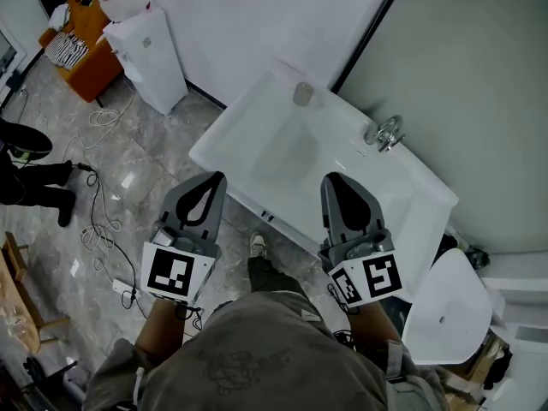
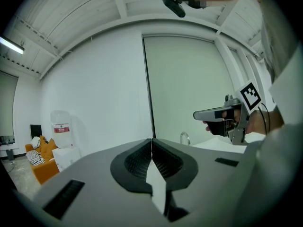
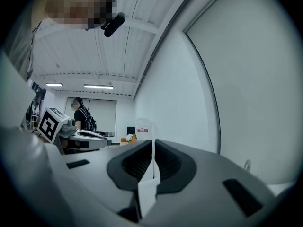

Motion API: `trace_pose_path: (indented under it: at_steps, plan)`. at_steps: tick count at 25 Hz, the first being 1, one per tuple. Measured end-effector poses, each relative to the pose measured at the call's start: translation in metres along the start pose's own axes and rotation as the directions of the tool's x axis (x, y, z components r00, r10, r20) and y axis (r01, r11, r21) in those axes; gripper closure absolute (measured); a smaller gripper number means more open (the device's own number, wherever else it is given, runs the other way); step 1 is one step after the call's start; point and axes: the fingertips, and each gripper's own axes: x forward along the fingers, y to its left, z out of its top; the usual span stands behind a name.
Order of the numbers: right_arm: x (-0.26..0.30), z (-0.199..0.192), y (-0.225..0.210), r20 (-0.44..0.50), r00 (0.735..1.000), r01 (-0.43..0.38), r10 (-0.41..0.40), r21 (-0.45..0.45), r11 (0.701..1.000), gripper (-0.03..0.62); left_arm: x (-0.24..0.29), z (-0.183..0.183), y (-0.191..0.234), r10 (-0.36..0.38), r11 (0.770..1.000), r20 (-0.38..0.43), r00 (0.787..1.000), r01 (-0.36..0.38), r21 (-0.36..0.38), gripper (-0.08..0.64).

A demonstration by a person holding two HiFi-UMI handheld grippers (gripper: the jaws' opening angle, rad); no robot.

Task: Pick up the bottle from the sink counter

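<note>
The small greyish translucent bottle (image 1: pixel 303 93) is standing at the far edge of the white sink bench (image 1: pixel 244 135), beside the wall, untouched. It seems upright, with its long axis pointing up. I am holding my left gripper (image 1: pixel 217 177) and right gripper (image 1: pixel 329 179) clenched and empty, well apart from it. Reaching, opening and grasping are all remaining.

Scene is evenly and brightly lit, with only soft shadows cast. Ceiling light strips (image 3: pixel 98 86) are seen in the right gripper view. Faint glare is caught on the floor (image 1: pixel 128 181). Both gripper views are fisheye-warped and dark-cornered; the near jaws are blurred.
</note>
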Motion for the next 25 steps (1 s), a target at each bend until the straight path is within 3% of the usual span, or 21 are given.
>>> trace_pose_path:
  at_steps: [13, 25]
  plan:
    - [0.078, -0.015, -0.088, -0.017, 1.0, 0.012, -0.011, 0.048, 0.999, 0.557, 0.116, 0.002, 0.021, -0.032, 0.999, -0.078, 0.996, 0.035, 0.028, 0.541]
    - [0.102, -0.013, -0.124, -0.007, 0.999, 0.05, -0.05, 0.056, 0.997, 0.557, 0.16, 0.013, 0.025, -0.063, 0.996, -0.081, 0.995, 0.067, 0.051, 0.541]
